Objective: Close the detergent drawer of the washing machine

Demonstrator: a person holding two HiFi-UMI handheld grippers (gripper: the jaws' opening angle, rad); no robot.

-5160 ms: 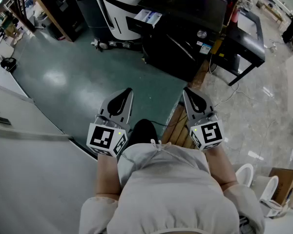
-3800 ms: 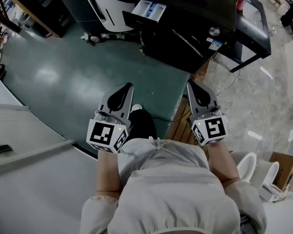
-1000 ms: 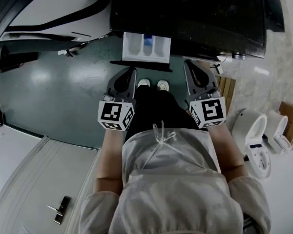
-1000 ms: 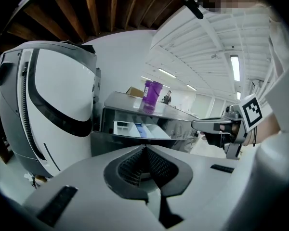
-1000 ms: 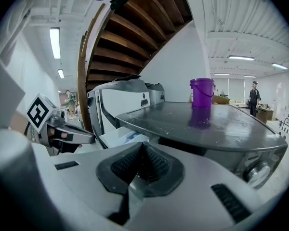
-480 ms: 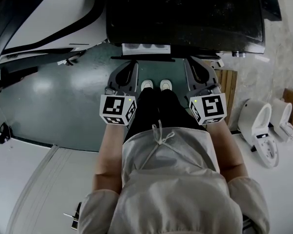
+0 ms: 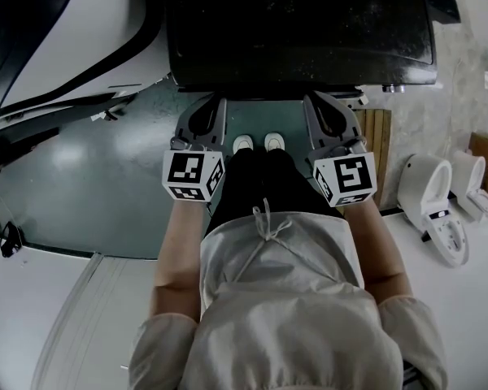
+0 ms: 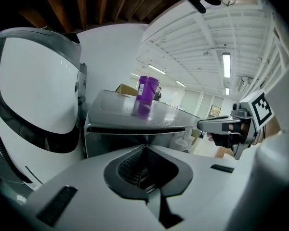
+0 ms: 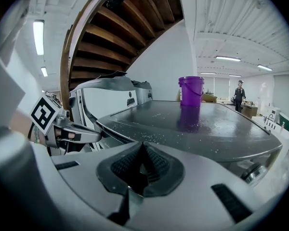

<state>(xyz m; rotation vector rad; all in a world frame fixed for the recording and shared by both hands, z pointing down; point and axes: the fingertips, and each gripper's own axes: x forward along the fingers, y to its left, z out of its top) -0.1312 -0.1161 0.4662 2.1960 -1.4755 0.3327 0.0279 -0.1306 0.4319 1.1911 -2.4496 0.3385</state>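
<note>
One dark washing machine [image 7: 301,23] fills the top of the head view, seen from above, with green floor [image 7: 106,169] in front of it. A person stands close to its front, white shoes [image 7: 256,143] almost under its edge, and holds one tool in each hand.

Both tools point at the machine's front. The left tool [image 7: 218,100] and the right tool [image 7: 313,97] have their tips right at the front edge, well apart from each other. In each gripper view the jaws are pressed together with nothing between them.

A purple bucket [image 9: 191,91] stands on top of the machine, toward the back.

No detergent drawer sticks out past the front edge in the head view. The left gripper view shows the front panel [image 8: 135,136] as a smooth band under a thin dark seam, and the drawer's face cannot be picked out on it. Judging from this, the drawer is pushed in flush or nearly flush, so the task looks essentially done. At most a last firm press and then pulling the tools away remain.
</note>
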